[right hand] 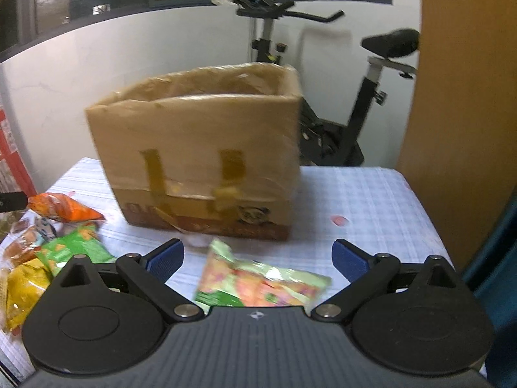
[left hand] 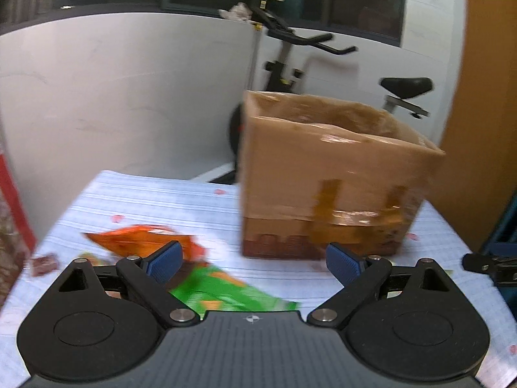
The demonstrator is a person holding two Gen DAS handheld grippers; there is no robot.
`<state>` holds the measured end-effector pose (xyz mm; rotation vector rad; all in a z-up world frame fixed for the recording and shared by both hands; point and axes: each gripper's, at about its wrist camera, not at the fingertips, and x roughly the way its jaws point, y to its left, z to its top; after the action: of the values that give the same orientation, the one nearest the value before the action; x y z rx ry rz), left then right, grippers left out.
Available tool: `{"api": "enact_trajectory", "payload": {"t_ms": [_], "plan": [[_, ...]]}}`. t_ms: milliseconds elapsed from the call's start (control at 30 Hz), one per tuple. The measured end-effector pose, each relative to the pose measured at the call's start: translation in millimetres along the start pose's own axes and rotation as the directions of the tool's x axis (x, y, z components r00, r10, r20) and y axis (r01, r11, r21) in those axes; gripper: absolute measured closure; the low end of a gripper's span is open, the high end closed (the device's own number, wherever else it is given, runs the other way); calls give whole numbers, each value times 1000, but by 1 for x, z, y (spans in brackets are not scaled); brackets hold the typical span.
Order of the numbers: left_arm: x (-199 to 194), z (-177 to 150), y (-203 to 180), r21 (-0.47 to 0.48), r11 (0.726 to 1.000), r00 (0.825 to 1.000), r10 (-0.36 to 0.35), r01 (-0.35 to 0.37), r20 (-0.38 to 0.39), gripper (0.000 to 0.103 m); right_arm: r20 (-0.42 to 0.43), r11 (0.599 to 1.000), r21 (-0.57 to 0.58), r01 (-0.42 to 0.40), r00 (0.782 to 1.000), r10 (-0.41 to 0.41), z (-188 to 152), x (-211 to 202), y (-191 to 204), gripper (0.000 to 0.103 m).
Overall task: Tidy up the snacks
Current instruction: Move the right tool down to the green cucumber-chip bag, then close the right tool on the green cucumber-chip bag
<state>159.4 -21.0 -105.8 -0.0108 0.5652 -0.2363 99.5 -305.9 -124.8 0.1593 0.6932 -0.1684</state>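
Observation:
An open cardboard box (left hand: 326, 181) (right hand: 206, 158) with yellow tape stands on the table. My left gripper (left hand: 255, 263) is open, low over a green snack bag (left hand: 226, 294), with an orange bag (left hand: 142, 239) just beyond its left finger. My right gripper (right hand: 257, 260) is open above a pale green and orange snack packet (right hand: 258, 284) lying in front of the box. More snacks lie at the left of the right wrist view: an orange bag (right hand: 63, 210), a green bag (right hand: 76, 249) and a yellow bag (right hand: 22, 291). Nothing is held.
The table wears a pale checked cloth (right hand: 371, 200) (left hand: 155, 197). An exercise bike (right hand: 326, 97) (left hand: 290, 61) stands behind it against a white wall. A wooden panel (right hand: 462, 97) rises at the right, a red carton (left hand: 13, 207) at the left edge. Part of the other gripper (left hand: 491, 265) shows at the right.

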Motion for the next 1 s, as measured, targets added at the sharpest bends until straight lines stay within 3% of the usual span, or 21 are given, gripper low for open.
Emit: {"api": "enact_trajectory", "payload": {"t_ms": [167,367,767,1000], "plan": [[13,-6,-32,34,998,999,-42,43,-19,6,-45,1000,-3,7,999,-7,-11,6,-18,5],[27,-17,-61,75,989,991,-121,125,-58,8,-101,999,1,-41,994,41,-32,18,-16,5],[61,-40,-100,120,963,962,-221,241,-158,13,-180,987,-54,-149,974,137,-55,37,-6,9],[79,-42,-107,67,948,932,-290,311,-218,14,-184,970,-40,-240,956,229,-57,55,-2,8]]}}
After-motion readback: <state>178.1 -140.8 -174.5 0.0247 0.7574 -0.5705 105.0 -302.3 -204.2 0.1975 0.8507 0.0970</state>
